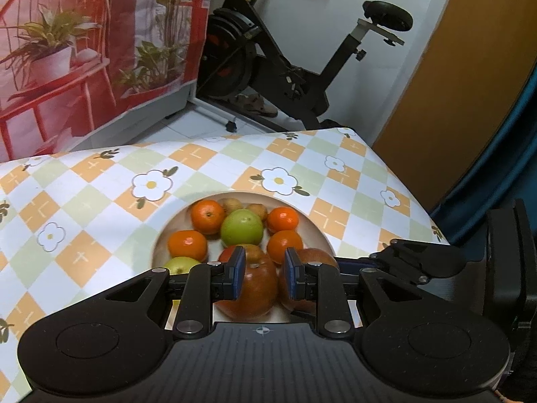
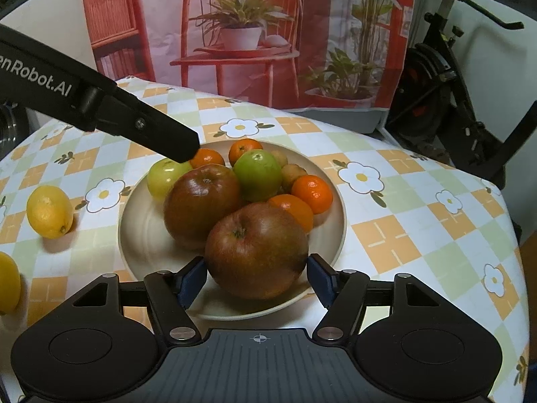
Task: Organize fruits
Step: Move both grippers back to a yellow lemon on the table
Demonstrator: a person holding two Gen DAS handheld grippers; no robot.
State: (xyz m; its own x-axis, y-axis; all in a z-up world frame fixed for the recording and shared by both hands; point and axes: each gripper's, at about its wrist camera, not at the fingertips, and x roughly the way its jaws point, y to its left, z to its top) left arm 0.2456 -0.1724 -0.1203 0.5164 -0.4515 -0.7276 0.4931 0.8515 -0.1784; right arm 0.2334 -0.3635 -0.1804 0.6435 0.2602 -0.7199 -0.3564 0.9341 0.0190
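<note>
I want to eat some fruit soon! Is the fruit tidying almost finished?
Nearly. The plate already holds apples, oranges and green fruits. The right claw is wide open around the front red apple, which sits on the plate. The left claw hovers open over it. A lemon still waits on the tablecloth, with another yellow fruit.

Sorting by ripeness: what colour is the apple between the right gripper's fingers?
The apple is dark reddish-brown with greenish patches, seen best in the right wrist view.

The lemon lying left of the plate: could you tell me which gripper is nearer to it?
Left. The left gripper reaches over the plate's lemon-side rim, just past the lemon; the right gripper brackets a red apple further away.
</note>
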